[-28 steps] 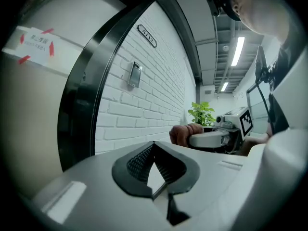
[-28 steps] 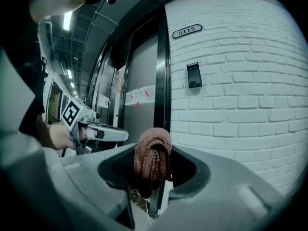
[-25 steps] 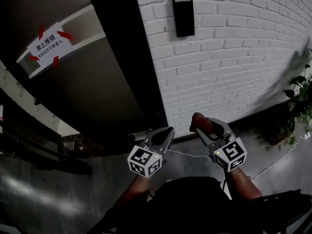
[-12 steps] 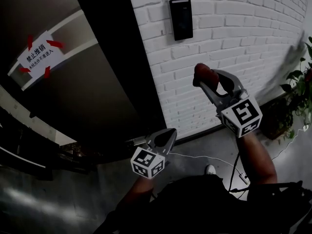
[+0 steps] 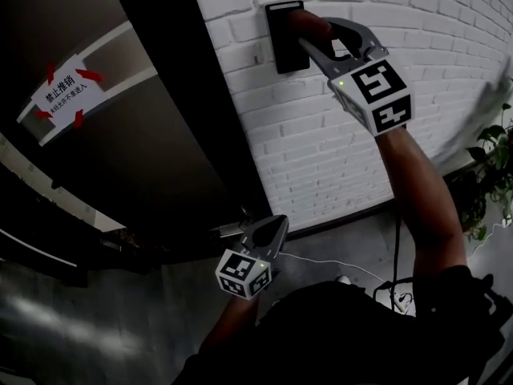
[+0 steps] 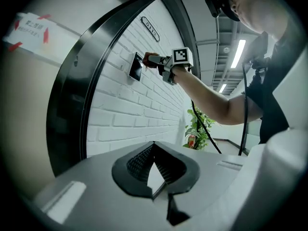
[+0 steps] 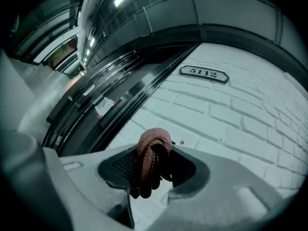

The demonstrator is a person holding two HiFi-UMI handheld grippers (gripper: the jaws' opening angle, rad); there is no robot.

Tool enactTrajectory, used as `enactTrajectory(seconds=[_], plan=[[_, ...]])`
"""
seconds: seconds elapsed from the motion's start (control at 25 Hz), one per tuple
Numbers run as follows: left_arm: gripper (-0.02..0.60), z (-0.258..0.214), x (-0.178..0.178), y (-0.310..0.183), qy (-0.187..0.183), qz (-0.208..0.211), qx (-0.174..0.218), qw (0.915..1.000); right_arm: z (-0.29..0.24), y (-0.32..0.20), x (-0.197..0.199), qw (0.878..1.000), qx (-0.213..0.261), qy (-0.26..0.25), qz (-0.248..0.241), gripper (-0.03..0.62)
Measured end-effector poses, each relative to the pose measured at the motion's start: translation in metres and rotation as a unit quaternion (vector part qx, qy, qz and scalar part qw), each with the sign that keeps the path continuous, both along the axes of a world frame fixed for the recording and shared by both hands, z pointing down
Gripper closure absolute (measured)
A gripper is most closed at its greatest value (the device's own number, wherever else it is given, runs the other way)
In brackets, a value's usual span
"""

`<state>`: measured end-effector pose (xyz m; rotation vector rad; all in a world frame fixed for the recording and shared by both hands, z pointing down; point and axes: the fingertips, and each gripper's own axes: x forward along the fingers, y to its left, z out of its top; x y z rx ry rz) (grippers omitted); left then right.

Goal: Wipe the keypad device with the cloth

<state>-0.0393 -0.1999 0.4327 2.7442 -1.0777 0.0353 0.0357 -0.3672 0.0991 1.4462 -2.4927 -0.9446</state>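
Holds the right gripper (image 5: 311,38) high at the white brick wall (image 5: 449,70), jaws clamped on a bunched reddish cloth (image 5: 309,24). Presses that cloth up against the black keypad device (image 5: 280,50), mounted beside the dark door (image 5: 152,143). Carries the left gripper (image 5: 275,224) low, well apart, jaws closed on nothing.

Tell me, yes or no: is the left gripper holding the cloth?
No, nothing sits between the jaws of the left gripper; the cloth is clamped in the right gripper.
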Motion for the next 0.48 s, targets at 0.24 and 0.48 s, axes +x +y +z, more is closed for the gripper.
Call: enactTrajectory(seconds=[0.24, 0.48], plan=[[0.566, 0.005, -0.002, -0.003, 0.001, -0.028, -0.006, 0.9996, -0.027, -0.017, -0.016, 0.999, 0.027, 0.017, 0.003, 0.439], [0.566, 0.005, -0.012, -0.007, 0.001, -0.046, -0.002, 0.9989, -0.028, -0.030, -0.028, 0.999, 0.034, 0.030, 0.013, 0.439]])
